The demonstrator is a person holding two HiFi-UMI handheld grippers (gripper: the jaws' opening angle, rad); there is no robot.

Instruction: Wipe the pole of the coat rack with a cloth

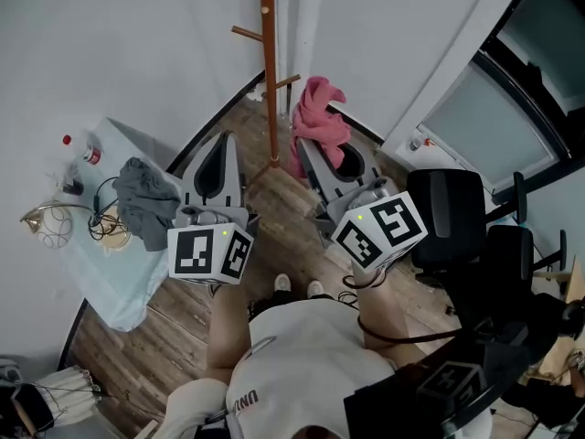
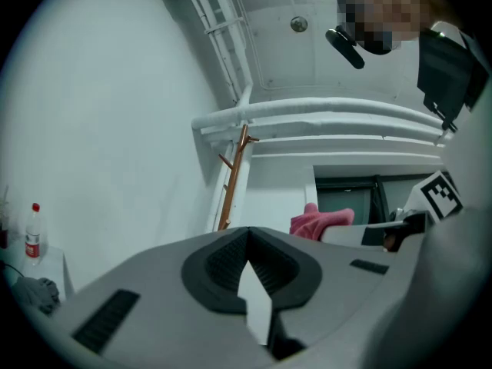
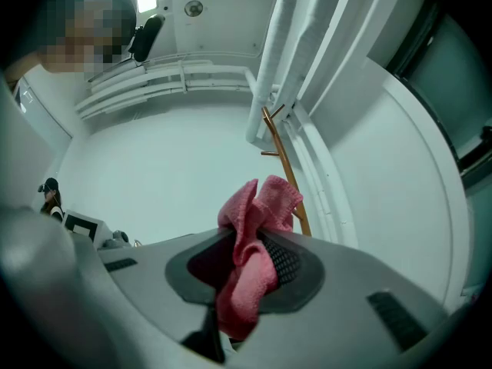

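At twelve o'clock stood the pole. The right gripper pinched the cloth, likely soft and light, by its bunched middle; the left gripper had fingers pressed together, empty.

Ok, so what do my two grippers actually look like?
Both the left gripper and right gripper are grey wedge-shaped shells with black ribbed pads inside. Each carries a white cube printed with black square markers and a small green light. You wear a white top.

grey garment, red-capped bottle, black chair
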